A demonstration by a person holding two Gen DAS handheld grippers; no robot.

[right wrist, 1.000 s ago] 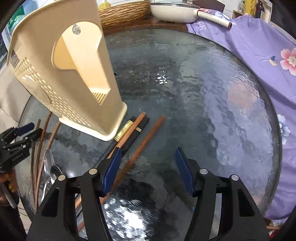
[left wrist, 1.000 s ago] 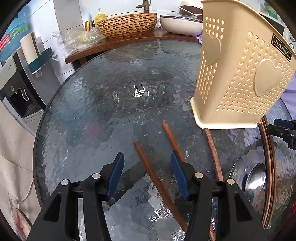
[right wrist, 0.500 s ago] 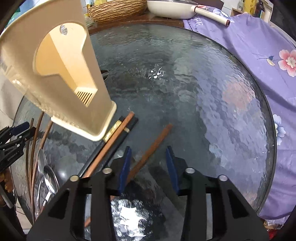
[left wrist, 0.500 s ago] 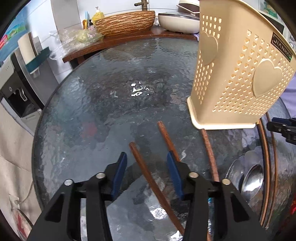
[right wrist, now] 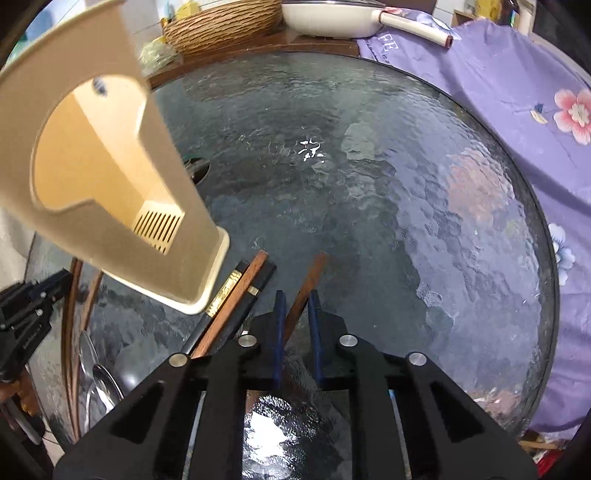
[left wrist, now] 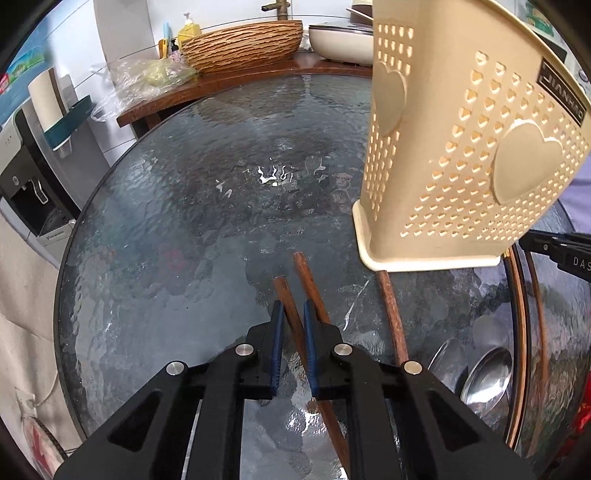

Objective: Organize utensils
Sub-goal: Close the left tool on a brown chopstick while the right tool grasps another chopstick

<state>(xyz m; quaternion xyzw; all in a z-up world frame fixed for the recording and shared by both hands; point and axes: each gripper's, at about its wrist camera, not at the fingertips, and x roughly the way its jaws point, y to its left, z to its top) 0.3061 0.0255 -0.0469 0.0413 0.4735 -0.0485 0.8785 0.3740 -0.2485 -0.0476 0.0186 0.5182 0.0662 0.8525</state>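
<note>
Tabletop (left wrist: 177,229) was textured glass, rippled and glossy with bright glare spots, set in a thin dark rim. Utensil holder (left wrist: 461,155) was cream plastic, matt to satin, perforated with small heart-shaped holes and raised smooth hearts. Chopsticks (left wrist: 291,314) looked like reddish-brown wood, matt, faint grain; the black pair (right wrist: 236,295) looked lacquered with a shiny gold band. Spoons (left wrist: 487,376) were polished metal, mirror finish. Gripper bodies (left wrist: 229,406) were matt black plastic with shiny metal screws, and their pads (left wrist: 276,343) looked like dull blue rubber. Basket (left wrist: 240,44) was coarse woven wicker. Cloth (right wrist: 517,103) was purple floral fabric, soft and matt. Pan (right wrist: 332,18) had a glossy cream coating.
</note>
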